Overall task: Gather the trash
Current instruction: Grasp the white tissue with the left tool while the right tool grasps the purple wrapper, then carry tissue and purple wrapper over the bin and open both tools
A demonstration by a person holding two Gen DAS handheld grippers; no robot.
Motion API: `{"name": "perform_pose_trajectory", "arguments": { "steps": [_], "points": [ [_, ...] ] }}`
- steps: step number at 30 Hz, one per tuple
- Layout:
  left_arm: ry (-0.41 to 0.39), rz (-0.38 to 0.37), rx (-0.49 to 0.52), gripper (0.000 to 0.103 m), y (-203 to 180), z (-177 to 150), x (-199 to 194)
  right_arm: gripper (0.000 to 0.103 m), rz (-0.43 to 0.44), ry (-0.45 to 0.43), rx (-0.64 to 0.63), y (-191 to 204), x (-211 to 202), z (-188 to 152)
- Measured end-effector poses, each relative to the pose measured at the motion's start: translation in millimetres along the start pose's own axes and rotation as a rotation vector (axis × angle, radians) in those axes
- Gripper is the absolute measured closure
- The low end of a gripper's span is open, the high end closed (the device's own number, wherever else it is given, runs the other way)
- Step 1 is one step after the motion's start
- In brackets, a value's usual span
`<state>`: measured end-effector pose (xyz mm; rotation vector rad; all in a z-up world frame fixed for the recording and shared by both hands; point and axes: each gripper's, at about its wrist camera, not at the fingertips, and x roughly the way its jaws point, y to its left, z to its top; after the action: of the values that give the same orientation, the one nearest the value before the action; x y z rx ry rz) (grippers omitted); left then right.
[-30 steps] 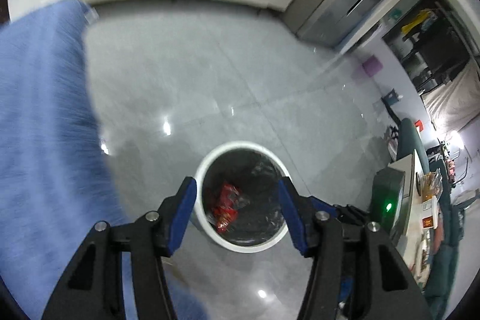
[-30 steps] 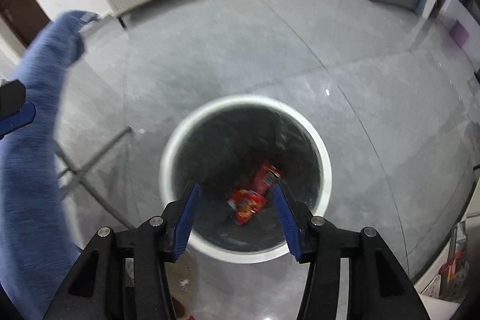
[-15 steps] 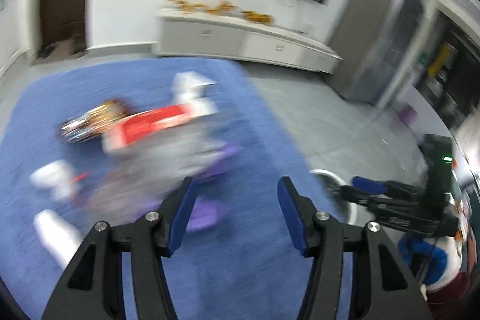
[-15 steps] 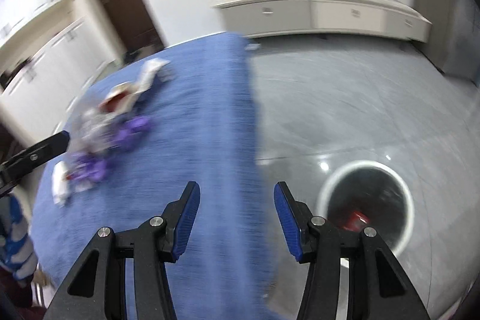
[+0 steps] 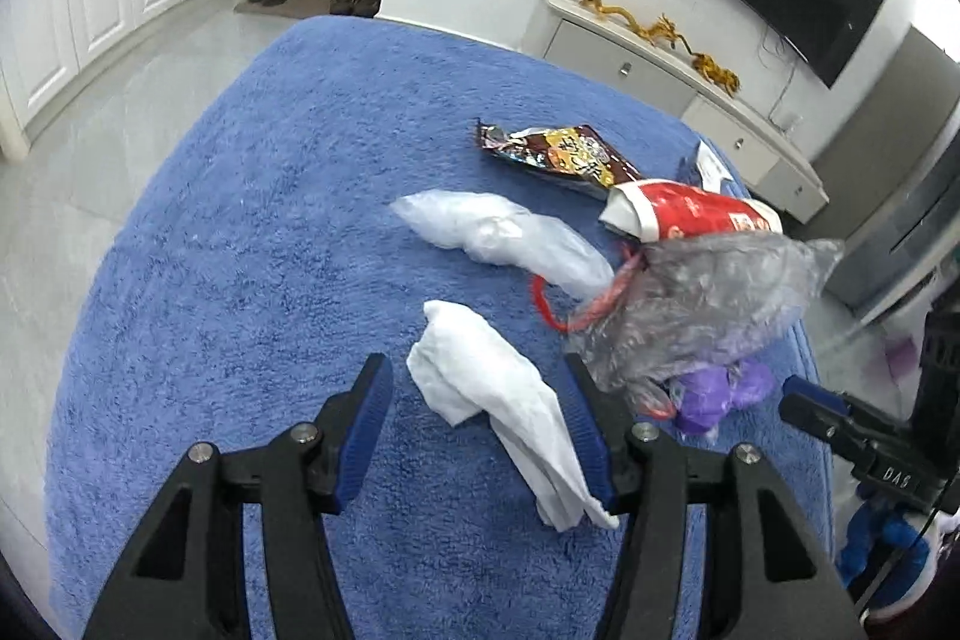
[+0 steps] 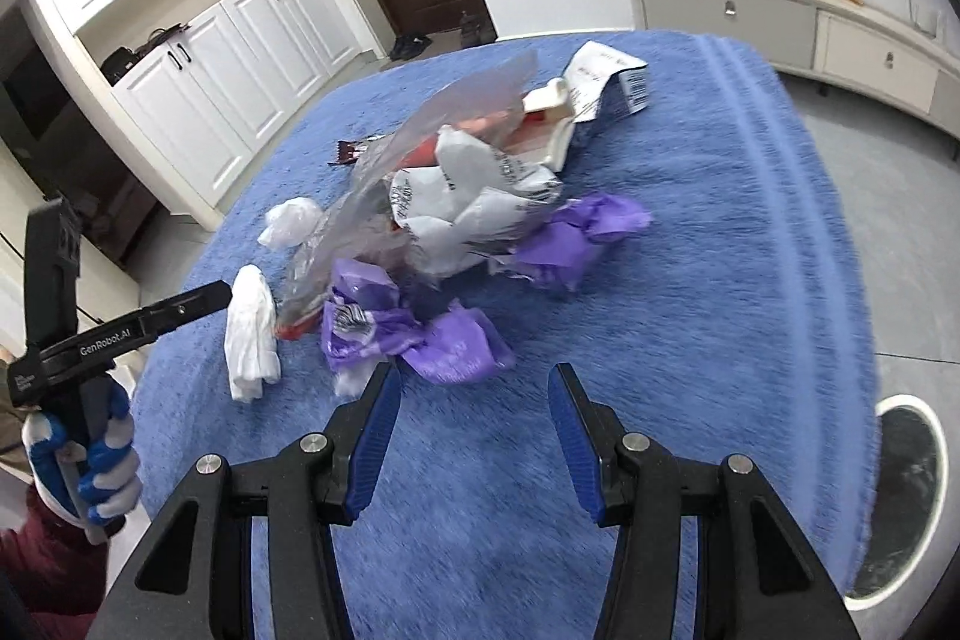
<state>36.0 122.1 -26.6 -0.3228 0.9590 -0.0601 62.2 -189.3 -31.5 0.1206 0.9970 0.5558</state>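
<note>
Both tongs have swung away from the white bin, now facing the blue fuzzy surface (image 5: 240, 250). On its plush nap lie a crumpled white tissue (image 5: 498, 400), a cloudy plastic bag (image 5: 498, 232), a glossy brown snack wrapper (image 5: 558, 154), a red-and-white carton (image 5: 690, 214), crinkled clear film (image 5: 708, 304) and purple scraps (image 6: 456, 340). Left tongs (image 5: 480, 430) stand half open, empty, the tissue between the jaws untouched. Right tongs (image 6: 474, 418) are half open, empty, purple scraps at eleven o'clock. White-rimmed bin (image 6: 906, 460) sits on glossy grey tile at three o'clock.
</note>
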Motion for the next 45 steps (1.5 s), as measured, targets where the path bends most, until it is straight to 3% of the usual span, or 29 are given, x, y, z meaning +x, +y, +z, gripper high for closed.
{"name": "perform_pose_trajectory", "arguments": {
  "steps": [13, 19, 23, 37, 39, 41, 42, 45],
  "points": [
    [0.059, 0.021, -0.01, 0.048, -7.3, 9.0, 29.9, 0.06, 0.118, 0.032, -0.002, -3.0, 27.1, 13.7],
    [0.073, -0.005, 0.0, 0.048, -13.6, 9.2, 46.5, 0.074, 0.177, 0.02, 0.0, -6.5, 28.1, 5.8],
    [0.057, -0.001, 0.028, 0.048, -18.4, 12.9, 52.2, 0.089, 0.208, 0.007, -0.004, -13.6, 27.9, 7.6],
    [0.049, 0.017, 0.079, 0.049, -26.4, 11.9, 53.7, 0.095, 0.255, 0.005, 0.002, -27.2, 35.4, 16.0],
    [0.044, 0.029, 0.091, 0.062, -29.4, 5.7, 51.4, 0.096, 0.248, 0.0, -0.002, -26.6, 33.3, 14.4],
    [0.048, 0.021, 0.107, 0.087, -33.1, 1.0, 50.6, 0.096, 0.238, -0.006, -0.004, -26.0, 28.2, 10.8],
    [0.056, 0.009, 0.106, 0.093, -33.6, -0.6, 50.5, 0.096, 0.228, -0.011, -0.004, -25.7, 23.5, 8.3],
    [0.048, -0.02, 0.113, 0.095, -38.2, -7.3, 43.6, 0.096, 0.197, -0.022, -0.011, -21.4, 10.4, 0.8]
  ]
}}
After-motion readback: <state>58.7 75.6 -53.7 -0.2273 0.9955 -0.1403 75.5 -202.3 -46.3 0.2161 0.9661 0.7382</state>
